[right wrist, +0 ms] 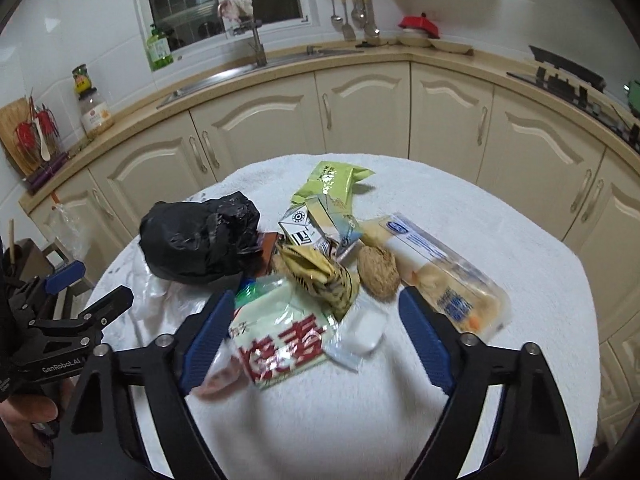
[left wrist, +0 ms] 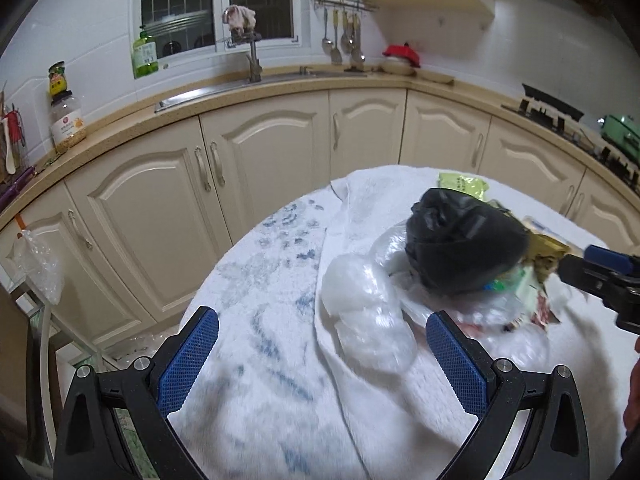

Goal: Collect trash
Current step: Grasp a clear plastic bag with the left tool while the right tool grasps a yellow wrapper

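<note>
Clear bags (left wrist: 368, 312) blurred by motion. Red-lettered packet (right wrist: 280, 340) between right tool (right wrist: 310, 344) pads, untouched, jaws apart. Left tool (left wrist: 322, 360) apart, empty, near black bag (left wrist: 464, 248).
</note>
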Demonstrator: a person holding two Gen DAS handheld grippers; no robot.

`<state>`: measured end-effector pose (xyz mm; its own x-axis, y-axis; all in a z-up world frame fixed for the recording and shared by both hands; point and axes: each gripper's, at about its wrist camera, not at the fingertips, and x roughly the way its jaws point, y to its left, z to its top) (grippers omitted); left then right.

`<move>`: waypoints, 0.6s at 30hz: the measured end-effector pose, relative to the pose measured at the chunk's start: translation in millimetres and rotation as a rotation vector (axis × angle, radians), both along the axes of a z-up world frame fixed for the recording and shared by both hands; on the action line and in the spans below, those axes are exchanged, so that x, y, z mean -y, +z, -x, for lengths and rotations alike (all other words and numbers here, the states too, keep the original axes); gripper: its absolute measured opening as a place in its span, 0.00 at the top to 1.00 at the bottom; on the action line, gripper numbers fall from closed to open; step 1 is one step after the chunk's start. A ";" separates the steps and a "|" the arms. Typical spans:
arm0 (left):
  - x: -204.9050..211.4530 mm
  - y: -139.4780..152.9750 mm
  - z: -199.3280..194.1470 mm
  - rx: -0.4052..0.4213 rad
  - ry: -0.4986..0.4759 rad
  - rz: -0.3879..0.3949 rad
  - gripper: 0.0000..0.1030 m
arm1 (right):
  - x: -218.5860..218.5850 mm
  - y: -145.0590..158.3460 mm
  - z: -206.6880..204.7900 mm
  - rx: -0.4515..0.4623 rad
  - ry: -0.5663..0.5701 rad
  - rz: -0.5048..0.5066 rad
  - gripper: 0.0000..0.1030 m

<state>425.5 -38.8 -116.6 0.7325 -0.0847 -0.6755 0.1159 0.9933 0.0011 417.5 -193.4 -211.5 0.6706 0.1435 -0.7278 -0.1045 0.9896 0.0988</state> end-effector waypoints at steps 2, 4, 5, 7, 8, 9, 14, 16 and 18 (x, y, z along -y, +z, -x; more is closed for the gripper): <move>7.2 -5.3 -21.5 -0.014 -0.010 -0.007 0.01 | -3.2 -7.1 -12.7 -0.023 0.014 0.009 0.32; 14.3 -14.2 -43.8 -0.045 -0.024 -0.007 0.07 | -5.2 -13.2 -21.2 -0.037 0.021 0.017 0.51; 16.0 -19.0 -53.4 -0.062 -0.035 0.005 0.14 | -6.5 -17.5 -25.2 -0.049 0.023 0.026 0.56; 13.5 -27.4 -67.6 -0.093 -0.048 0.040 0.32 | -7.4 -21.2 -27.3 -0.043 0.027 0.034 0.61; 13.8 -29.1 -75.4 -0.105 -0.054 0.052 0.47 | -7.0 -21.7 -27.7 -0.040 0.025 0.034 0.62; 15.9 -31.1 -84.5 -0.116 -0.062 0.062 0.62 | -5.2 -21.4 -27.9 -0.040 0.023 0.028 0.63; 16.8 -26.6 -116.0 -0.099 -0.081 0.104 0.71 | 7.6 -18.0 -19.3 -0.029 0.016 -0.033 0.66; 15.4 -22.3 -126.3 -0.082 -0.074 0.114 0.72 | 14.8 -13.9 -11.6 -0.019 0.007 -0.065 0.68; 12.3 -18.0 -131.9 -0.059 -0.068 0.113 0.72 | 19.9 -10.0 -4.3 -0.010 0.005 -0.087 0.71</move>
<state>557.4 -51.1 -134.6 0.6814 -0.2106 -0.7009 0.1795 0.9765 -0.1189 421.7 -213.3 -221.4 0.6628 0.2099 -0.7188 -0.1083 0.9767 0.1853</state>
